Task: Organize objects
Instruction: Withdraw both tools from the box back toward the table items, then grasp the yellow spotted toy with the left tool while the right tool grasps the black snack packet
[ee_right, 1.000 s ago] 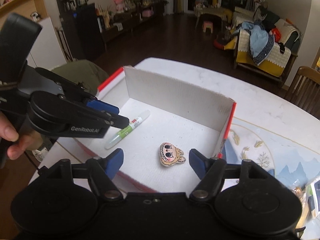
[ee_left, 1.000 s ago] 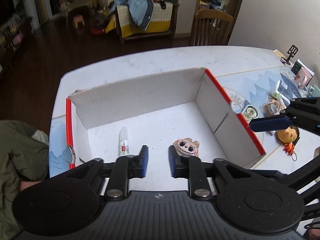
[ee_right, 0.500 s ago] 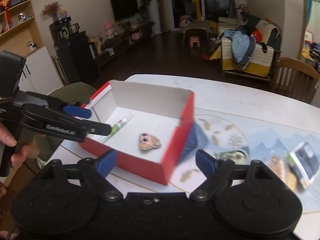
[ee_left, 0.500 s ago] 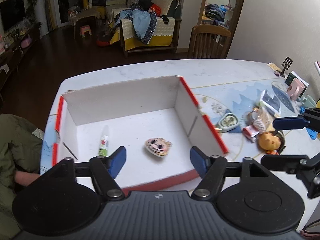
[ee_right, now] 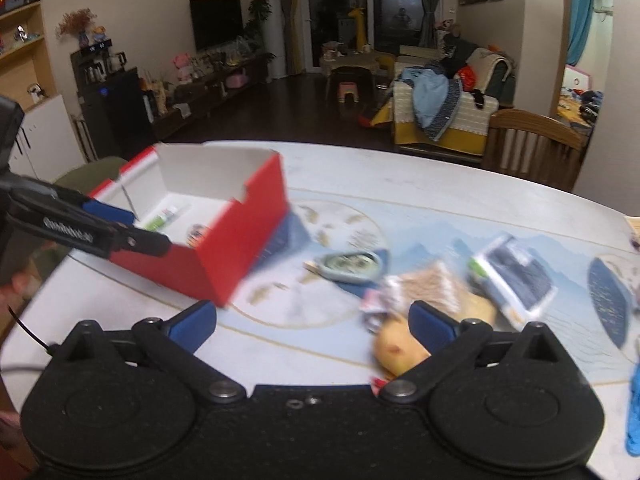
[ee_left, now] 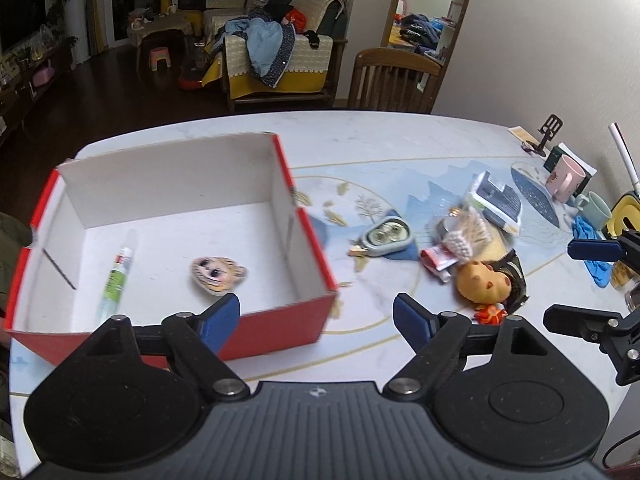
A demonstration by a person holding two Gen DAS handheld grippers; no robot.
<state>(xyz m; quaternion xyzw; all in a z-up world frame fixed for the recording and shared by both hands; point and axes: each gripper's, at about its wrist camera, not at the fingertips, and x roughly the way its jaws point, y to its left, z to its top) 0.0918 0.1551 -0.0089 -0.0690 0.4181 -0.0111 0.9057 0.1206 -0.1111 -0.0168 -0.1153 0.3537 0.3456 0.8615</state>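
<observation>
Clutter is spread over the right half of the counter (ee_left: 400, 140), while a red box (ee_left: 280, 328) with white inner walls sits at its left end, close to the left and near edges. Bare counter is seen beyond the box and along the far rim, and a strip of open surface lies between the box's right wall and the loose things. Inside the box a glue stick (ee_left: 116, 276) is laid flat near the left wall, its long axis running from near to far with the white cap at the far end; a flat cartoon-face charm (ee_left: 218, 274) lies just right of it, apart from it. Outside, a grey-green oval case (ee_left: 386, 236), a yellow plush toy (ee_left: 484, 286), a small packet (ee_left: 468, 236) and a dark booklet (ee_left: 498, 200) are gathered near one another. The left gripper (ee_left: 316, 318) hangs above the box's near right corner, its jaws opening with nothing between them. The right gripper (ee_right: 312, 320) is held over the open strip beside the plush toy, its jaws opening wide and likewise empty.
</observation>
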